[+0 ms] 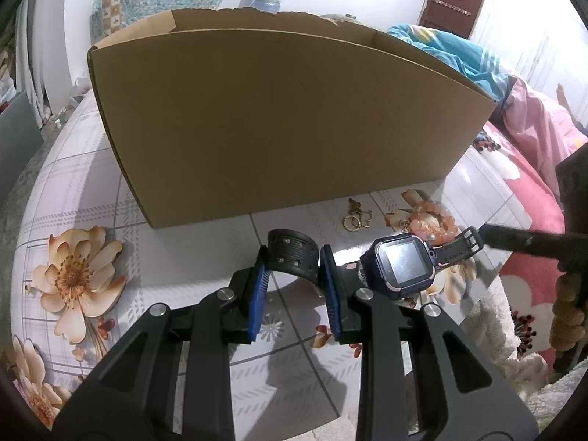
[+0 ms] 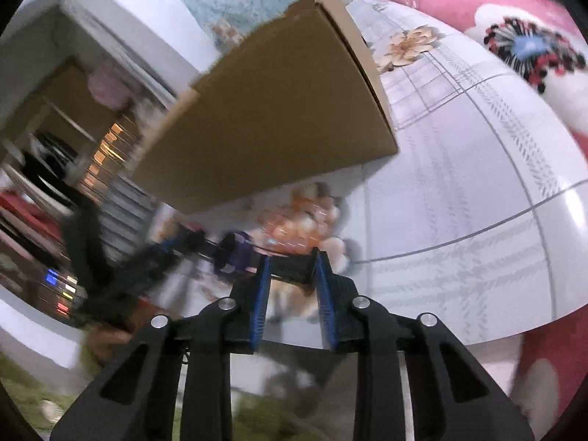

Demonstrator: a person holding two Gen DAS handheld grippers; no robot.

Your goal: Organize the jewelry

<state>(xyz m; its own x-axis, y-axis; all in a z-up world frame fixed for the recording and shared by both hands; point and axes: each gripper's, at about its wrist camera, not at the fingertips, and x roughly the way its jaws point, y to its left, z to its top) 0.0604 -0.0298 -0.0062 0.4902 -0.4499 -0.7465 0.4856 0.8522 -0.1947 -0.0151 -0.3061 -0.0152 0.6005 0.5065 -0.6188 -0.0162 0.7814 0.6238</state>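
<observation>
Gripping one strap end of the watch (image 1: 398, 266), your left claw (image 1: 294, 275) holds it above the tabletop (image 1: 92, 191); your right claw (image 2: 293, 270) pinches the other strap. Beyond lie a bead bracelet (image 1: 431, 222) and gold earrings (image 1: 356, 217), outside the cardboard box (image 1: 275, 117). Sorting looks barely begun.

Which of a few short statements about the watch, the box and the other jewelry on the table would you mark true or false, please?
1. The left gripper is shut on one strap of the watch. True.
2. The watch lies inside the cardboard box. False: it is outside, in front of the box.
3. A bead bracelet lies on the table behind the watch. True.
4. The gold rings hang from the right gripper. False: they lie on the table; that gripper is on the watch's other strap.
</observation>
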